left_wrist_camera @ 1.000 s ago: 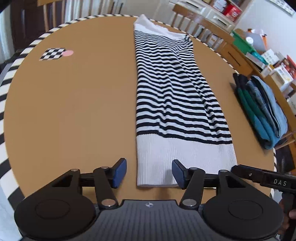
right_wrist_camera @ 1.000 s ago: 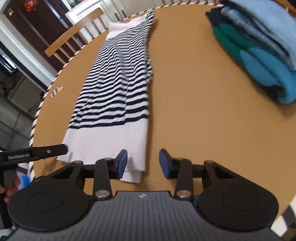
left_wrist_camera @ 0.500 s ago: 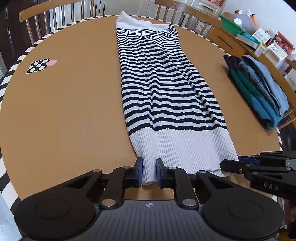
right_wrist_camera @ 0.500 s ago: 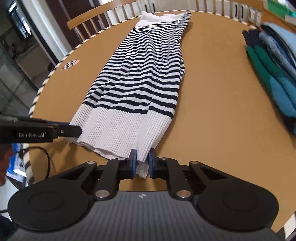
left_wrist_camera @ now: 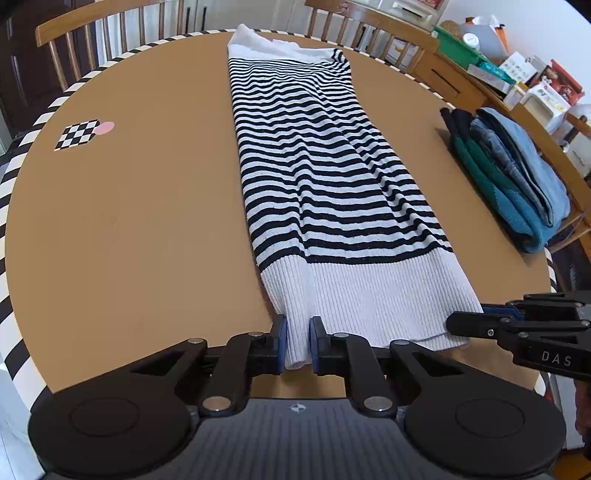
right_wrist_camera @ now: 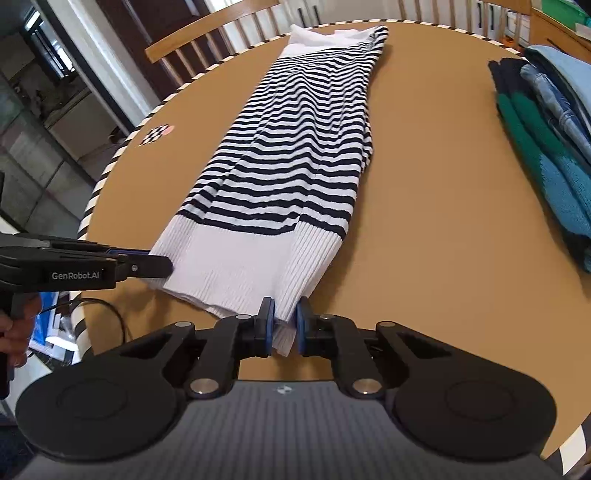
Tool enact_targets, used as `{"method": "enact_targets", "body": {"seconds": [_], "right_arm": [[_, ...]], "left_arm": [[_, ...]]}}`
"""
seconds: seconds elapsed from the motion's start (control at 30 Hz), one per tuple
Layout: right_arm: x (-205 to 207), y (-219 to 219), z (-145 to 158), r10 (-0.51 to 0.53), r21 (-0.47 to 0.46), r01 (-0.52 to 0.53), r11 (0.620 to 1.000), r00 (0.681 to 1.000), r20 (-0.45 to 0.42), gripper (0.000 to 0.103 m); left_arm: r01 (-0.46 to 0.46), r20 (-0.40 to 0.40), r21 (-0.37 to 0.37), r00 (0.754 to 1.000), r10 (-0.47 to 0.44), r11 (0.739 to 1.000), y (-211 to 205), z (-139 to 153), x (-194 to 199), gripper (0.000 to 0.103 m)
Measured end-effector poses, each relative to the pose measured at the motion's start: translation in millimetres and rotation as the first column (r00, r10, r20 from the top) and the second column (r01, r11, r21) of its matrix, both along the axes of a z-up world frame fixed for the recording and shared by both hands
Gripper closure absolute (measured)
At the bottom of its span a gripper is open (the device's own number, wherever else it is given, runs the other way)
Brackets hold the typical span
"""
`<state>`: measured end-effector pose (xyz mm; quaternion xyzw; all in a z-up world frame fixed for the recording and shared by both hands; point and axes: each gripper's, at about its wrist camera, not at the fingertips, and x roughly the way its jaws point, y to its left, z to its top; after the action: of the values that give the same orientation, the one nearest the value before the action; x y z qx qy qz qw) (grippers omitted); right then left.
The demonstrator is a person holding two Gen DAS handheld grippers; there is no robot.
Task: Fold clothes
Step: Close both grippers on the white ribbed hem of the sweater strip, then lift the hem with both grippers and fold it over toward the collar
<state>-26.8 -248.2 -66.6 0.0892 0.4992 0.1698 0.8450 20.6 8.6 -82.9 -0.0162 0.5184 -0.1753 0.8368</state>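
A black-and-white striped sweater (left_wrist_camera: 325, 177) lies folded lengthwise down the round brown table (left_wrist_camera: 129, 229), white ribbed hem toward me. It also shows in the right wrist view (right_wrist_camera: 295, 155). My left gripper (left_wrist_camera: 297, 341) is shut on the hem's left corner. My right gripper (right_wrist_camera: 283, 326) is shut on the hem's right corner. Each gripper shows in the other's view, the right one (left_wrist_camera: 476, 325) and the left one (right_wrist_camera: 147, 264), at the hem's outer edges. The near hem is lifted slightly off the table.
A stack of folded clothes in blue, green and denim (left_wrist_camera: 513, 177) sits at the table's right edge. A checkered marker (left_wrist_camera: 79, 133) lies at the left. Wooden chairs (left_wrist_camera: 122, 22) stand beyond the far rim. Shelves with boxes (left_wrist_camera: 517, 74) are at the far right.
Both grippers went from open beside the hem to shut on its two near corners. The hem has risen a little off the table.
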Motion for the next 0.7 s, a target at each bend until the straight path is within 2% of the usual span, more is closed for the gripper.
{"method": "enact_targets", "body": {"seconds": [0.27,0.4,0.53,0.63,0.7], "right_arm": [[-22,-13,22,0.076,0.002,-0.076,0.997,0.997,-0.012,0.092],[-41,-28,38,0.075,0.057,-0.072,0.996,0.996,-0.052,0.092],[-62,-41,40,0.082,0.143,-0.061,0.988,0.986,-0.146,0.092],[-68,-44,38,0.112,0.146,-0.088,0.985,0.979,-0.168,0.092],[-62,-48,43,0.118,0.161,-0.092,0.983,0.980,-0.161,0.092]], "left_arm": [[0.069,-0.015,-0.001,0.998,-0.069,0.998,7,27,-31,0.090],[0.082,-0.044,-0.015,0.996,-0.083,0.996,9,46,-54,0.090],[0.088,-0.117,-0.026,0.989,-0.091,0.996,5,56,-76,0.090],[0.086,-0.154,0.005,0.984,-0.084,0.996,1,54,-85,0.090],[0.073,-0.147,0.013,0.987,-0.070,0.997,2,60,-84,0.090]]}}
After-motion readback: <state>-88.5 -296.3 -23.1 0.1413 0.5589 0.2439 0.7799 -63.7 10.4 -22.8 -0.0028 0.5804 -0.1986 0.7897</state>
